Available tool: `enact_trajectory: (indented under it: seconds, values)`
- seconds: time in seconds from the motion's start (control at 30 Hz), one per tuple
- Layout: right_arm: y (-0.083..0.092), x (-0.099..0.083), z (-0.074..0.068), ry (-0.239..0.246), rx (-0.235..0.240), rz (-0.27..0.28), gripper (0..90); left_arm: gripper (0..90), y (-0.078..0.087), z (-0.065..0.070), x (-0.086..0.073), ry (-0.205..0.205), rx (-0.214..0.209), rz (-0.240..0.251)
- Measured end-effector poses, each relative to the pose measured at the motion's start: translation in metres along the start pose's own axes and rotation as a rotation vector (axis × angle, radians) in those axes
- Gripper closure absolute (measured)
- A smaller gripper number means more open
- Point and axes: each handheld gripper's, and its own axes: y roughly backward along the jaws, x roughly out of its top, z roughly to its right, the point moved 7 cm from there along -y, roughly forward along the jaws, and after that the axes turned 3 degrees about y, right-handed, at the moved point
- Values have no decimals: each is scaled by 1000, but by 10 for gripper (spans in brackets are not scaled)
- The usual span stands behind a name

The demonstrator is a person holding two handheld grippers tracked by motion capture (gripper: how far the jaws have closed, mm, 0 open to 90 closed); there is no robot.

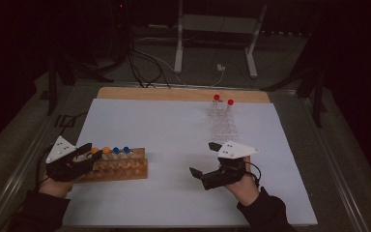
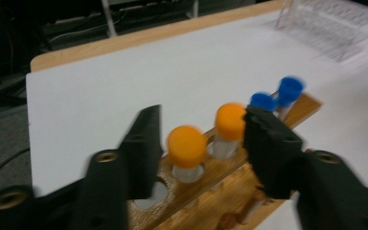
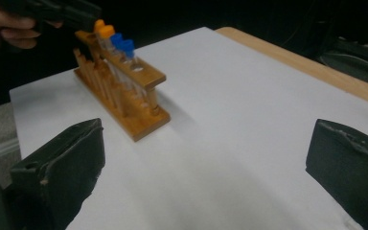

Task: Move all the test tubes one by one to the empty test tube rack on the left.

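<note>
Left hand-held gripper (image 2: 199,139) sits spread around an orange-capped tube (image 2: 187,152) in the wooden rack (image 1: 121,169) near the worktop's left edge, not pinching; next it probably backs off. Right hand-held gripper (image 1: 211,159) idles wide open.

The left tongs (image 2: 199,143) stood parted around an orange-capped tube (image 2: 187,152) in the wooden rack (image 2: 230,187), not pressing it; another orange cap (image 2: 230,122) and two blue caps (image 2: 278,96) stood beyond; white worktop (image 2: 124,76) behind.

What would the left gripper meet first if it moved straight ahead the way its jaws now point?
Probably the nearest orange-capped tube in the wooden rack. The left gripper stands open with that cap between its jaws, apart from both. Depth is blurred, so the rack's top rail might come first.
</note>
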Motion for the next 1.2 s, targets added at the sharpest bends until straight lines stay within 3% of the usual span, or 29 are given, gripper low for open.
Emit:
enact_trajectory:
  seconds: [0.17, 0.37, 0.47, 0.6, 0.87, 0.97, 1.1, 1.2]
  values:
    - [9, 8, 21, -9, -57, 27, 0, 184, 12, 16, 12, -23, -82, 76]
    - [17, 13, 69, -46, -177, 57, 0, 35, 15, 43, 21, -49, -191, 109]
    - [19, 12, 98, -70, -239, 63, 0, 22, 15, 55, 26, -70, -219, 127]
    - [14, 5, 133, -110, -281, 44, 0, 19, 16, 65, 28, -78, -256, 145]
    - [-13, -18, 192, -152, -358, -3, 0, 19, 15, 75, 30, -94, -284, 153]
    - [-26, -29, 208, -175, -392, -29, 70, 19, 12, 76, 28, -97, -276, 140]
    - [-39, -42, 226, -198, -437, -67, 232, 20, 10, 72, 27, -83, -261, 140]
    - [-45, -47, 236, -228, -439, -73, 332, 20, 11, 71, 27, -87, -259, 137]
